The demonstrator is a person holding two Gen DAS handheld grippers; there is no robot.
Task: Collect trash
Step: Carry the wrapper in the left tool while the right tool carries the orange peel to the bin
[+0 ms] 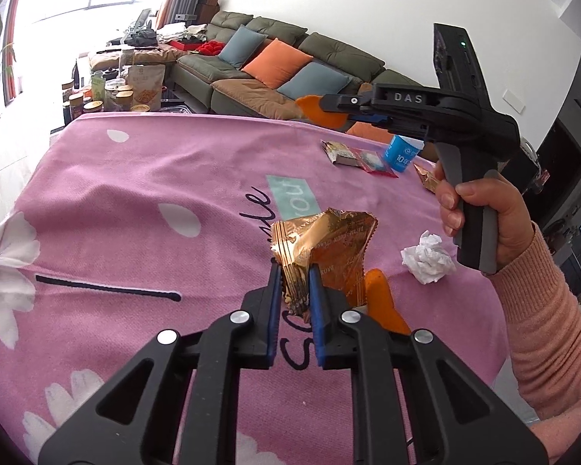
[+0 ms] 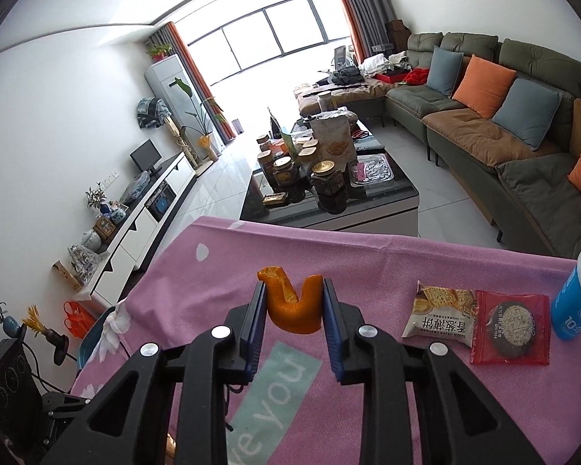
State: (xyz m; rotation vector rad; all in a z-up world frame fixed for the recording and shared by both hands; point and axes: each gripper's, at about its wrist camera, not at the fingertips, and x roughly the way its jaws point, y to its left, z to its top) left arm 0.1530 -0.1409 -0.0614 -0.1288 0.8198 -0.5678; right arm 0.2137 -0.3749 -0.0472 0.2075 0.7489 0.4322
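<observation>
Two grips hold above the pink-clothed bench [image 1: 135, 201]: left gripper [image 1: 295, 271] clamped on a gold wrapper [image 1: 321, 240], right gripper [image 2: 294, 286] on orange peel [image 2: 290, 306].

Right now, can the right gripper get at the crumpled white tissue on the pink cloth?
Probably not yet. The right gripper is shut on an orange peel, so its jaws are occupied. The tissue lies uncovered on the pink cloth beside that hand, so the path itself looks free.
</observation>
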